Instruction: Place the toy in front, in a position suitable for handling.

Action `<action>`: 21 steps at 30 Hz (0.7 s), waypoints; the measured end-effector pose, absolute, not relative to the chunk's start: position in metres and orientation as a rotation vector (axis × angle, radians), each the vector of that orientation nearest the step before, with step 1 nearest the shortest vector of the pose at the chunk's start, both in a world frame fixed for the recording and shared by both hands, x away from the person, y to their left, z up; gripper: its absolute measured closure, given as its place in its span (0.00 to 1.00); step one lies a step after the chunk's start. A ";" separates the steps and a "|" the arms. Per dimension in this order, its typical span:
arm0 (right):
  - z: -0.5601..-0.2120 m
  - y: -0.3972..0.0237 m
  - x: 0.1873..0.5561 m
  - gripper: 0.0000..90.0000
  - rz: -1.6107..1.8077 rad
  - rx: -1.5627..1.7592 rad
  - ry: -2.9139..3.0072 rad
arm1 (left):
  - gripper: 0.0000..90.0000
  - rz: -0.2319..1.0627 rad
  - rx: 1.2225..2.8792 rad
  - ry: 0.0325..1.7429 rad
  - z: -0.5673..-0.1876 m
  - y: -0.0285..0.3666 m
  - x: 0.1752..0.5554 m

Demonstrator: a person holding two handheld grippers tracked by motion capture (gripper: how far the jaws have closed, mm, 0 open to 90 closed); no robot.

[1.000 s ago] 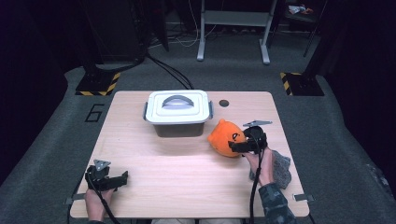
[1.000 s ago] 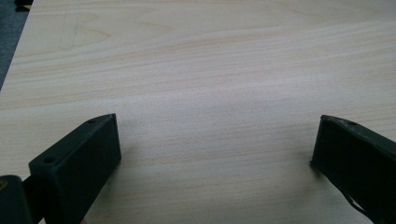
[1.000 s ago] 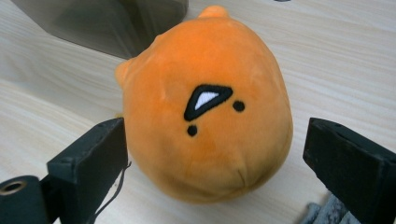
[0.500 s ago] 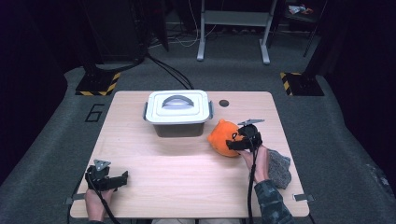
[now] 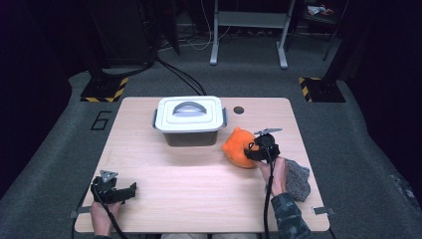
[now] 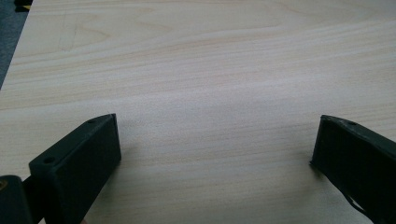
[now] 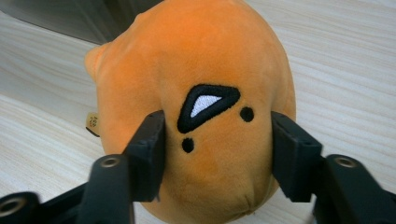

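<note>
**Tongs closing on the plush: grasp step**

Left tongs point(image 5: 115, 188) rest at the near left of the table point(image 5: 199, 189), jaws well apart with only bare wood between them, idle.

Right tongs point(image 5: 251, 149) sit at the right, mid-depth, with jaws that have just been closing. In the right gripper view the pads point(image 7: 150, 154) press into both flanks of the orange plush point(image 7: 205, 116), so the tongs are clamped on it. The plush lies on the table, just right of and slightly nearer than the lidded box point(image 5: 189, 119). A grey lump point(image 5: 297, 179) lies beside the right hand.

Step in hand, as judged: securing the plush. Next move calls for a straight lift clear of the table. The soft body may yield, so confirm the grip before carrying. The lid is on the box; if the plush belongs inside, the left tongs must first remove it.
</note>
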State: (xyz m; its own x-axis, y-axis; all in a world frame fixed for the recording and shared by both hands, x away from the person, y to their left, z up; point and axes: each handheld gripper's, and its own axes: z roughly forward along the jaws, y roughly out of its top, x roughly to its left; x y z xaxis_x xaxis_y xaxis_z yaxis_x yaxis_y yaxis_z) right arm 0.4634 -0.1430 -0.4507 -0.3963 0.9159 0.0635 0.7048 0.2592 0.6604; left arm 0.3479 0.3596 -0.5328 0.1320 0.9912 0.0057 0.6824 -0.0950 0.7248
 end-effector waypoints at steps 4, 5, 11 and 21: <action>-0.453 -0.145 0.461 0.60 0.921 1.474 2.199 | 0.00 0.697 1.842 1.609 -0.533 0.360 0.348; -0.453 -0.146 0.461 0.61 0.927 1.476 2.201 | 0.00 0.696 1.842 1.609 -0.533 0.360 0.348; -0.452 -0.153 0.459 0.67 1.010 1.418 2.213 | 0.01 0.693 1.845 1.609 -0.533 0.360 0.348; -0.437 -0.156 0.447 0.67 1.103 1.322 2.245 | 0.00 0.691 1.846 1.609 -0.532 0.360 0.348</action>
